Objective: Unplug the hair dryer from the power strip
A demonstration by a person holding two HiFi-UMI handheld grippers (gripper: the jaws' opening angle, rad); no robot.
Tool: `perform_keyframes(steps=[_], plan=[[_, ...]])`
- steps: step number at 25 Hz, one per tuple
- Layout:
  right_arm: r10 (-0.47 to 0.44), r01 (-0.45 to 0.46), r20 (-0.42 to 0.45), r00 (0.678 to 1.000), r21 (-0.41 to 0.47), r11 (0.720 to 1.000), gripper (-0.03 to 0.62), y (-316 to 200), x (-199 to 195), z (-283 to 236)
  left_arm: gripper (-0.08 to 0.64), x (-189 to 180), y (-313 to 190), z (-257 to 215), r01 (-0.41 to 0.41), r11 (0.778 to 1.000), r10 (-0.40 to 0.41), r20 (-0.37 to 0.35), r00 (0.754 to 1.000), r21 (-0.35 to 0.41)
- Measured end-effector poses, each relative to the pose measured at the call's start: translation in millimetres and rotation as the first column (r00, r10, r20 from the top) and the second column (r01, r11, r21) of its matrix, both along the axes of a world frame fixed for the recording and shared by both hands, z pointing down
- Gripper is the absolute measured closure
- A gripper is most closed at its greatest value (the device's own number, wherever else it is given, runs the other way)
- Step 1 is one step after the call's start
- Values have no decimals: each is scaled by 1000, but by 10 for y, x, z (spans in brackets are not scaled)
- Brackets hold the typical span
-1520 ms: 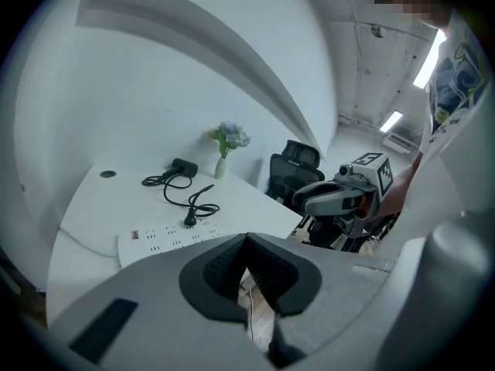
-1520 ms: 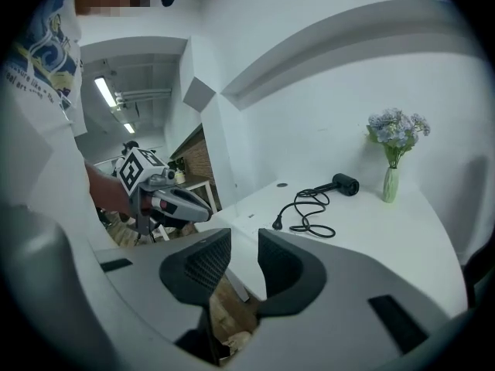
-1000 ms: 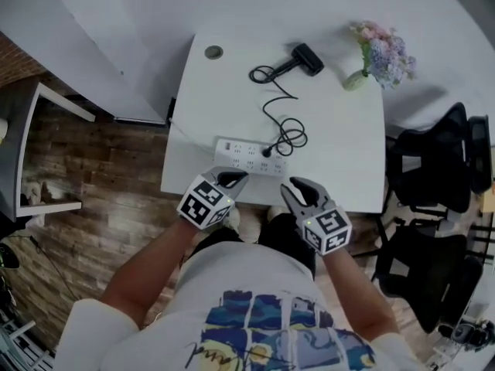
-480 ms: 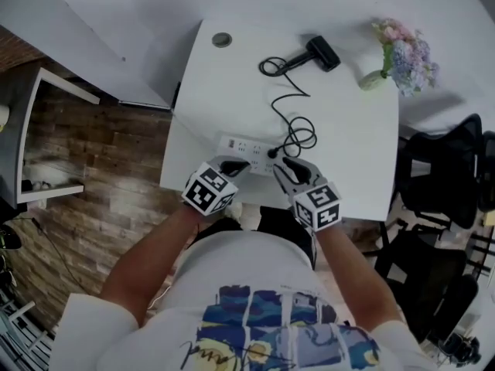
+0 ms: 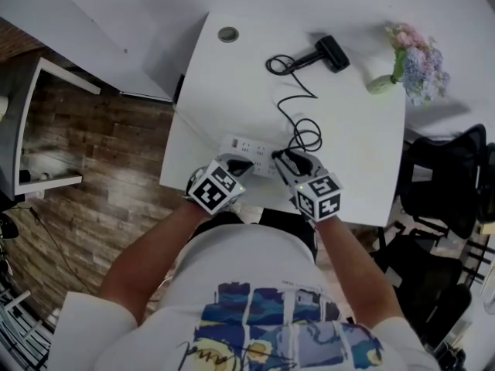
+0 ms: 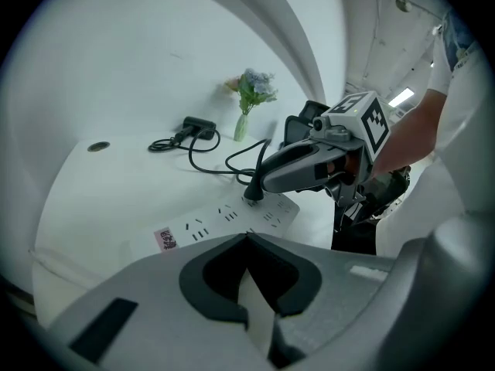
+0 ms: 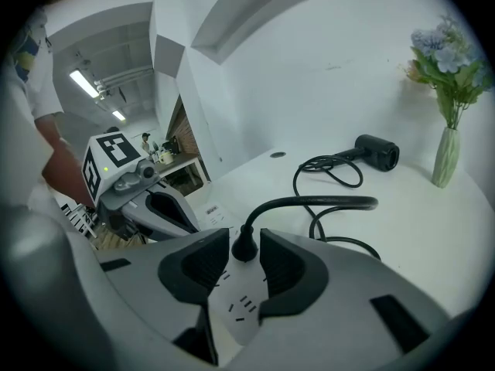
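Note:
A white power strip (image 5: 246, 150) lies near the front edge of the white table (image 5: 224, 91). A black plug (image 7: 244, 246) stands in it, and its cord (image 5: 298, 103) loops back to the black hair dryer (image 5: 332, 52). My right gripper (image 7: 246, 236) is open, one jaw on each side of the plug. Its jaws have just been opening, and the pads do not press on the plug. My left gripper (image 6: 247, 238) is shut, its tips just over the strip's (image 6: 224, 216) near side, left of the plug (image 6: 253, 194). Whether it touches the strip I cannot tell.
A vase of flowers (image 5: 411, 62) stands at the table's far right corner, and a round cable hole (image 5: 227, 34) sits at the far left. Black chairs (image 5: 445, 172) crowd the right side. Wooden floor (image 5: 85, 145) lies to the left.
Both grippers have come forward and down from the table's front edge onto the power strip. The right one now straddles the plug, and the left one is over the strip's near side.

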State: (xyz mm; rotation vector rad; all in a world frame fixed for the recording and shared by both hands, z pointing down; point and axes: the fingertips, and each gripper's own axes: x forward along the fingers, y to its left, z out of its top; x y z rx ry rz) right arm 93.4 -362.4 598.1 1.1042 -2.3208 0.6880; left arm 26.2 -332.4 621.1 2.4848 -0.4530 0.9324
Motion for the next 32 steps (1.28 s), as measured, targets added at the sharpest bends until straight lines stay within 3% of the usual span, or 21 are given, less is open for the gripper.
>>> perform_keyframes(steps=[16, 32], plan=[[-43, 43, -10, 999, -10, 999, 494, -110, -122, 80, 559, -26, -28, 45, 31, 995, -30, 16, 999, -98], [-7, 8, -41, 999, 26, 1000, 523, -83, -130, 30, 560, -45, -8, 53, 15, 999, -14, 22, 1000, -47]])
